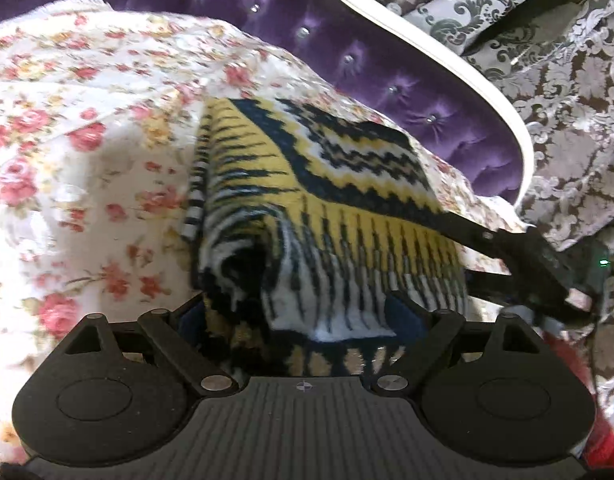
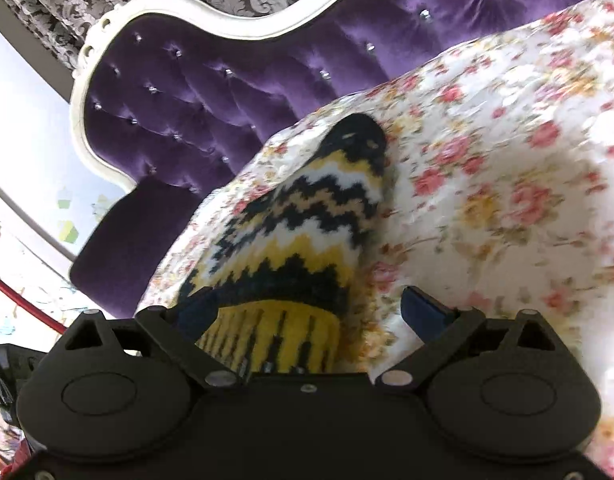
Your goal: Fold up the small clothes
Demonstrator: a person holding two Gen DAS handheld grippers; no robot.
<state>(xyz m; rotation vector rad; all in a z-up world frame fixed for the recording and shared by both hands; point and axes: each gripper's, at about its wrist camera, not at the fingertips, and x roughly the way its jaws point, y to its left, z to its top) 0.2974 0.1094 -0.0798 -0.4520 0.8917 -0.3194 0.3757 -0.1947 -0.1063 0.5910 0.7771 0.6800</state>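
A knitted garment (image 1: pixel 319 184) in yellow, black and white zigzags lies bunched on a floral bedspread (image 1: pixel 87 140). My left gripper (image 1: pixel 303 316) is open, and the garment's near folded edge fills the space between its blue pads (image 1: pixel 407 316). In the left wrist view my right gripper (image 1: pixel 463 248) reaches in from the right to the garment's right edge. In the right wrist view the same garment (image 2: pixel 307 216) runs away from me. My right gripper (image 2: pixel 313 310) is open; the cloth lies against its left finger (image 2: pixel 199 308) and clear of the right one.
A purple tufted headboard (image 1: pixel 347 40) (image 2: pixel 187 100) with a curved white frame (image 2: pixel 211 20) stands just behind the bed. Patterned grey damask fabric (image 1: pixel 567 120) hangs beyond it. The bedspread (image 2: pixel 507 160) spreads wide to one side of the garment.
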